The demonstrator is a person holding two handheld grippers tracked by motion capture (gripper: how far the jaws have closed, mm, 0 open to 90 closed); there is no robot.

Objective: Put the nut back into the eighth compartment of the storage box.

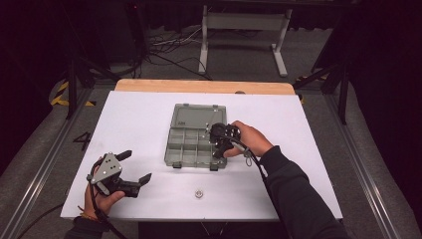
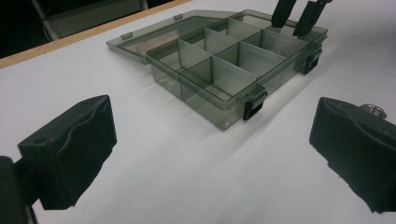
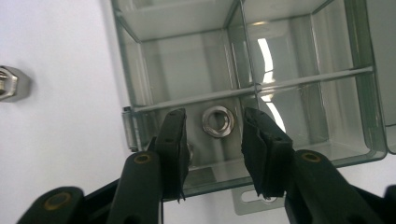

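Black jaws of the right hand-held gripper [image 3: 212, 135] stand parted around a nut [image 3: 217, 121], not pressing it, inside the compartment box [image 3: 369, 116]. Left hand-held gripper [image 1: 133, 167] rests wide open on the worktop [image 1: 139, 119].

On my white-topped desk [image 1: 139, 124] the open compartment box [image 1: 189, 149] sits about mid-width, lid flat toward the far edge, and a lone metal nut [image 1: 198, 193] lies near the near edge.

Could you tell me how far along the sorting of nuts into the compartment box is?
Done: one nut lies in a compartment of the open box. In hand: the right tongs stand open above it, no longer gripping. Left: another nut waits on the table, and the left tongs are open, holding nothing.
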